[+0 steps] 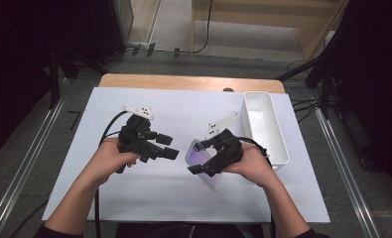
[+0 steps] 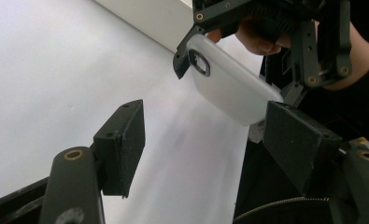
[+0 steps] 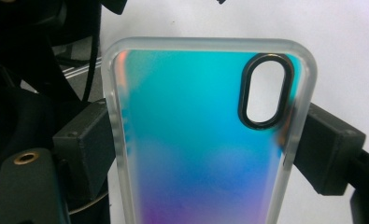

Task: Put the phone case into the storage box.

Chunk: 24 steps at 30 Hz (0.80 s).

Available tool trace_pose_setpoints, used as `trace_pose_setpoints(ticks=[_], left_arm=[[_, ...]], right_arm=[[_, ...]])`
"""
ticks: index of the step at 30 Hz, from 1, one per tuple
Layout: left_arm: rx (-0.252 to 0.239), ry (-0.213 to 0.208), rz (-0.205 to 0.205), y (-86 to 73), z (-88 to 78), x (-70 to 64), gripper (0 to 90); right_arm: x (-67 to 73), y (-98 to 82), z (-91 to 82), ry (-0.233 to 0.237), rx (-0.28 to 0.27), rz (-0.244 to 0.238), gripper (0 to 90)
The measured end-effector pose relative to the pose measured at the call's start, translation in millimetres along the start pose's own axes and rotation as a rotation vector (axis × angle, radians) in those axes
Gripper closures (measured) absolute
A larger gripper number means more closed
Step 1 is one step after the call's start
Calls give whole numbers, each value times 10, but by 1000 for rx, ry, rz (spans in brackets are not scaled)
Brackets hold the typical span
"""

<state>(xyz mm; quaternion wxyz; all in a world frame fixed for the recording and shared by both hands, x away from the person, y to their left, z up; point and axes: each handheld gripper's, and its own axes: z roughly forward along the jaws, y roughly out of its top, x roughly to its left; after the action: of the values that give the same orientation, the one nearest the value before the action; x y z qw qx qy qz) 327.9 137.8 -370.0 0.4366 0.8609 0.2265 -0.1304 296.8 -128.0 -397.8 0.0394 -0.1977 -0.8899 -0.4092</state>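
We had the right gripper [image 1: 207,157] clamped across a glossy iridescent phone case [image 3: 201,140] w/ frosted rim, oval camera cutout, held above the white sheet [image 1: 183,193]. Left gripper [image 1: 166,147] stood open, empty, nearby.

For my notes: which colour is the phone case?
Phone case: teal fading to blue and purple, frosted clear rim; best in the right gripper view.

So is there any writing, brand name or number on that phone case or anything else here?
None: no word, brand, number or sign can be read anywhere.
Phone case: shiny blue-to-purple back with a black-ringed camera cut-out, no print.
White bin: plain.
White table cover: plain.
Right gripper and left gripper: black jaws with no markings.
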Motion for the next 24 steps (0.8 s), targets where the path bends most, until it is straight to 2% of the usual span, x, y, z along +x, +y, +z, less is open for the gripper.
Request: trace_pose_setpoints(ticks=[8,14,16,21,24], left_arm=[[5,35,19,-59,8,42,295],[18,69,29,-109,30,50,296],[23,92,39,-133,38,48,295],[17,111,28,-230,58,71,295],[24,150,21,-286,78,77,295]], right_arm=[[-17,-9,-88,12,18,31,151],[-21,-4,-165,-1,20,48,151],[-22,-3,-192,-10,19,56,151],[-29,1,-262,-32,6,72,151],[-26,5,-298,-38,1,81,151]])
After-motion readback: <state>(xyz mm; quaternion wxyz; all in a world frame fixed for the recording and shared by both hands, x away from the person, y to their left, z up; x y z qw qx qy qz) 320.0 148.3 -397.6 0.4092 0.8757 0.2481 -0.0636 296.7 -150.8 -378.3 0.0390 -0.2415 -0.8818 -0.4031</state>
